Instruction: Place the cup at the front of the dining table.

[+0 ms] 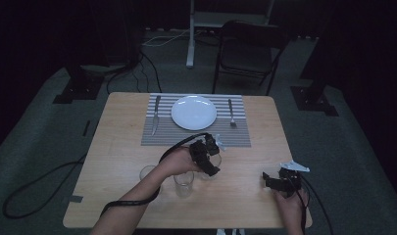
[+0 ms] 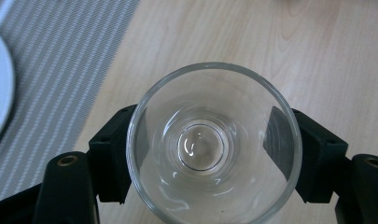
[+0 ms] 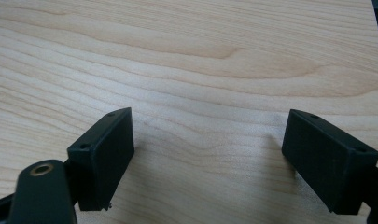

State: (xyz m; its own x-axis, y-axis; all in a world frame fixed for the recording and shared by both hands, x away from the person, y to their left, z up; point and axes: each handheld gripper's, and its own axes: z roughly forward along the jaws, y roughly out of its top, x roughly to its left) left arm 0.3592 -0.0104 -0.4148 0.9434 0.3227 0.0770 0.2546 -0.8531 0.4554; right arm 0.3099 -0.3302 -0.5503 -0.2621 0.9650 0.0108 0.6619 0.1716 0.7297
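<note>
Dark floor and a folding chair (image 1: 247, 51) frame our pale wooden tabletop (image 1: 122, 161), where a striped mat (image 1: 159, 138) carries a white plate (image 1: 193, 112), a knife (image 1: 156, 115) and a fork (image 1: 231, 114). Near the front edge stand two glasses (image 1: 183, 183), just left of our left claw (image 1: 210, 149), which pinches a third glass (image 2: 210, 144) by its sides, close to the mat's near edge. Our right claw (image 1: 270, 180) rests spread over bare wood, holding nothing. We judge the step to be carrying the glass toward the setting: we should keep it upright, hold the pinch steady, clear the fork, and set it down flat before letting go.
</note>
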